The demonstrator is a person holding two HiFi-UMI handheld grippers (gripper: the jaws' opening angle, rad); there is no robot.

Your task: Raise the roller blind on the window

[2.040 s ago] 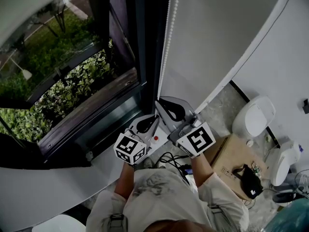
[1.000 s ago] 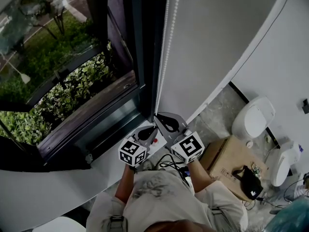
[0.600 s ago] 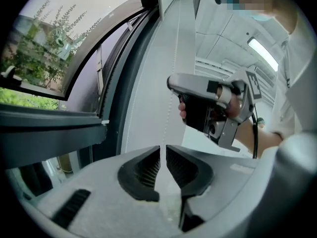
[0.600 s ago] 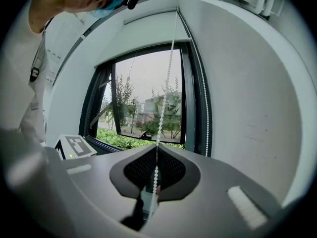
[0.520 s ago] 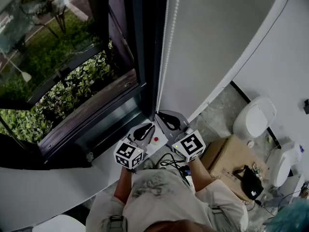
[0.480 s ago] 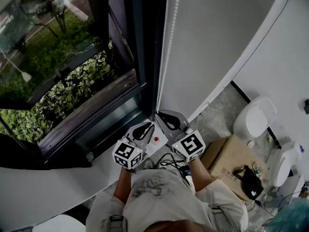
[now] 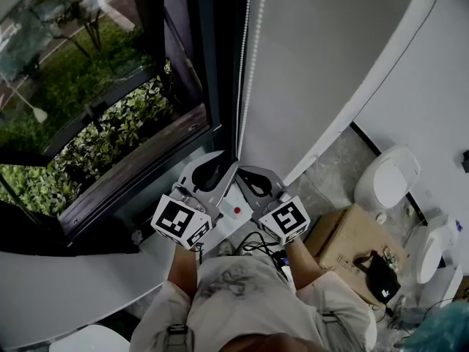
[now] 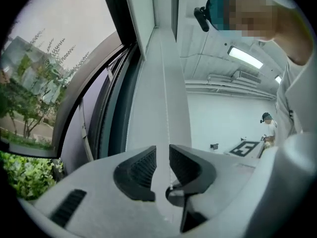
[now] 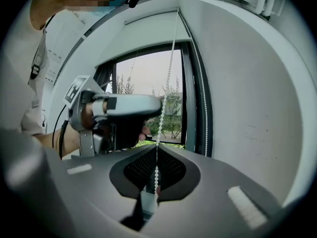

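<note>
left gripper (image 7: 220,166): lower centre of head view, jaws apart and just been opening; chain passes through the gap, pads not pressing on it (clear in its own view)
right gripper (image 7: 248,176): just right of the left one, jaws clamped on chain
chain (image 7: 245,64): beaded, hangs from top centre down to both grippers, beside dark window frame (image 7: 212,86)
blind: cannot tell it from grey panel (image 7: 330,64) right of chain
box (image 7: 352,240): lower right, on floor
</note>
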